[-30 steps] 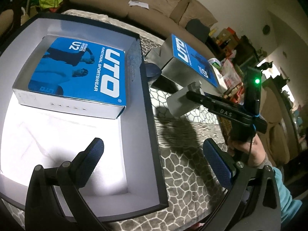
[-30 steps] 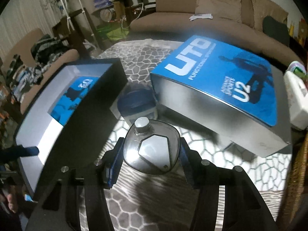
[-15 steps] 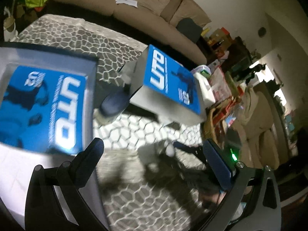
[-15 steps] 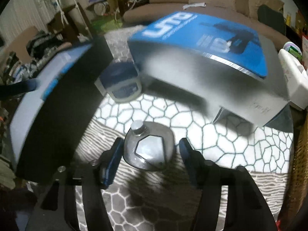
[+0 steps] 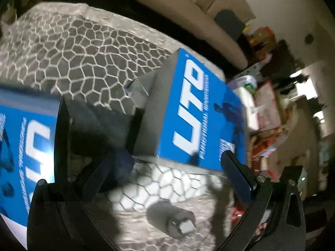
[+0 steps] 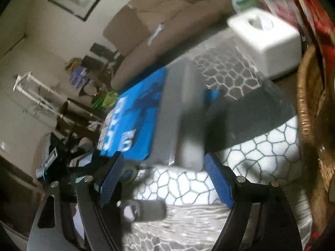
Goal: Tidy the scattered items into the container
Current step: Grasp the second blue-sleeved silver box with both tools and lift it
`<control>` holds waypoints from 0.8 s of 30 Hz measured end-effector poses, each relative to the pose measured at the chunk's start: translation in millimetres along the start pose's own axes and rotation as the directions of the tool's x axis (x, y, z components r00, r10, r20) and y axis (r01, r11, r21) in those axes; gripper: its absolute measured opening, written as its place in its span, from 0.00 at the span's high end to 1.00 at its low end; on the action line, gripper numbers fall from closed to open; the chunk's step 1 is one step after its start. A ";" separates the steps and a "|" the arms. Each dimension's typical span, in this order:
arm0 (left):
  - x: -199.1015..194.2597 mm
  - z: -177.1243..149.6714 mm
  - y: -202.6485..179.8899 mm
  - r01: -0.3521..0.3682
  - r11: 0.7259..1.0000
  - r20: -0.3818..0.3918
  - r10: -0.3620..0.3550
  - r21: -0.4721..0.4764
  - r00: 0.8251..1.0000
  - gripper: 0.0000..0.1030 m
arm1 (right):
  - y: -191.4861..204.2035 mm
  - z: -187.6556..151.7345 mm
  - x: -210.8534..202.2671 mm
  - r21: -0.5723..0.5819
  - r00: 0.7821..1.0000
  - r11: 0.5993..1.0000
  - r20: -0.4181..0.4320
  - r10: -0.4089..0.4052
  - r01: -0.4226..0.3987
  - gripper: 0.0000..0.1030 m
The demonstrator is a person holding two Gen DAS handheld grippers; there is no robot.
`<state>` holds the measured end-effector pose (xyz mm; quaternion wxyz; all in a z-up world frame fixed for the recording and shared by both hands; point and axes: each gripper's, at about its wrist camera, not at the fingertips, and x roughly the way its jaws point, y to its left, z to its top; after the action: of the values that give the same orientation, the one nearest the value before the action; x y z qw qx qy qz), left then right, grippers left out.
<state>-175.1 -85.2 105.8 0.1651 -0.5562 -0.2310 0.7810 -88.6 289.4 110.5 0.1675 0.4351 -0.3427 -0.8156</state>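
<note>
Two grippers flank the loose box (image 5: 194, 117), the landmark here. Left of it: the container (image 5: 60, 138), a second box (image 5: 25, 146) inside, then the left gripper (image 5: 173, 177), wide open and empty. Before the box the flask (image 5: 171, 219) lies toppled: hard, glossy, likely slippery, best pinched across its flat faces. The right gripper (image 6: 165, 179), clamped on the flask earlier, has just been opening and holds nothing.
</note>
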 end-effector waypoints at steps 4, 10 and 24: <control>7.0 17.0 -4.0 -0.020 1.000 -0.001 0.020 0.013 1.000 0.00 | -31.0 2.8 21.4 0.134 0.997 0.989 -0.027 0.066 -0.061 0.21; 19.9 27.0 -27.4 0.030 0.999 -0.019 -0.029 0.042 0.999 0.00 | -47.2 -0.5 34.8 0.214 0.989 0.967 -0.022 0.148 -0.140 0.15; 68.8 27.0 -19.0 0.051 0.998 -0.059 -0.053 -0.020 0.997 0.00 | -58.0 10.6 42.8 0.233 0.965 0.938 0.019 0.260 -0.257 0.23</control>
<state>-223.1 -38.6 69.0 0.1870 -0.5744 -0.2475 0.7575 -120.1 310.5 48.2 0.2230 0.4079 -0.4894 -0.7378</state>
